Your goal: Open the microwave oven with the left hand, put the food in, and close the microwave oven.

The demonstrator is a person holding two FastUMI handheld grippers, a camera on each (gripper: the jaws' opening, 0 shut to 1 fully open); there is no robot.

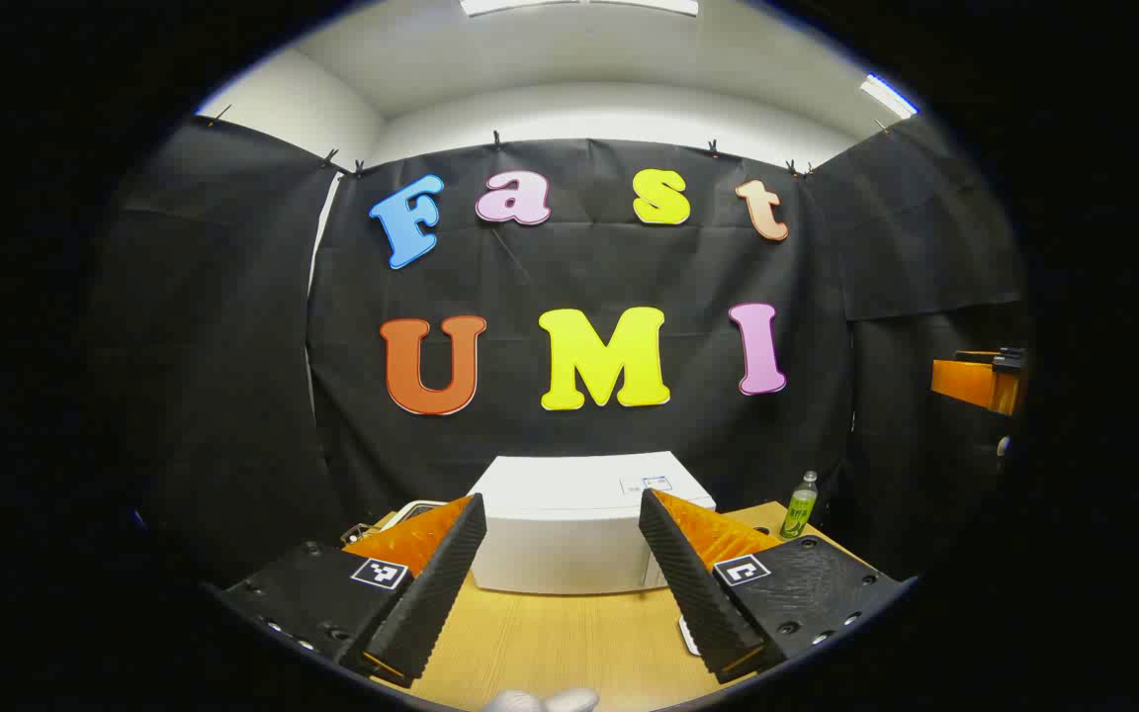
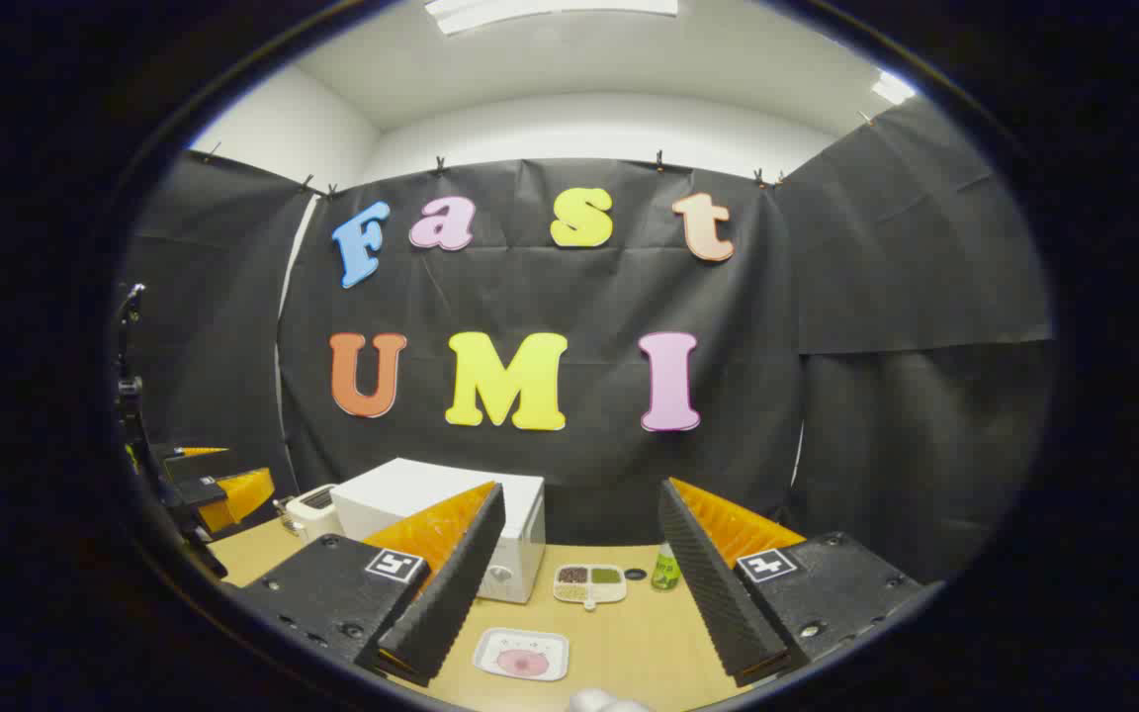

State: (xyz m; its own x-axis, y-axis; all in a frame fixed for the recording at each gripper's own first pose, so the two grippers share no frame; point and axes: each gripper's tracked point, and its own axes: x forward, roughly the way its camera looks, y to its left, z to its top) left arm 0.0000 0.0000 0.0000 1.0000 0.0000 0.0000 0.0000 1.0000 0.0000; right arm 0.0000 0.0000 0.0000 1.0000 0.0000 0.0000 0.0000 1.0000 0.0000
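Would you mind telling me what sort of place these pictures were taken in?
Probably a staged recording booth made up as a small kitchen corner: black cloth clipped up as walls, a wooden table carrying a white microwave oven, and a divided food tray.

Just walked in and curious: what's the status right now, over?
Left gripper and right gripper both open, holding nothing. Microwave shut, untouched. Food tray waiting on the table. Green bottle stands aside, nothing blocking.
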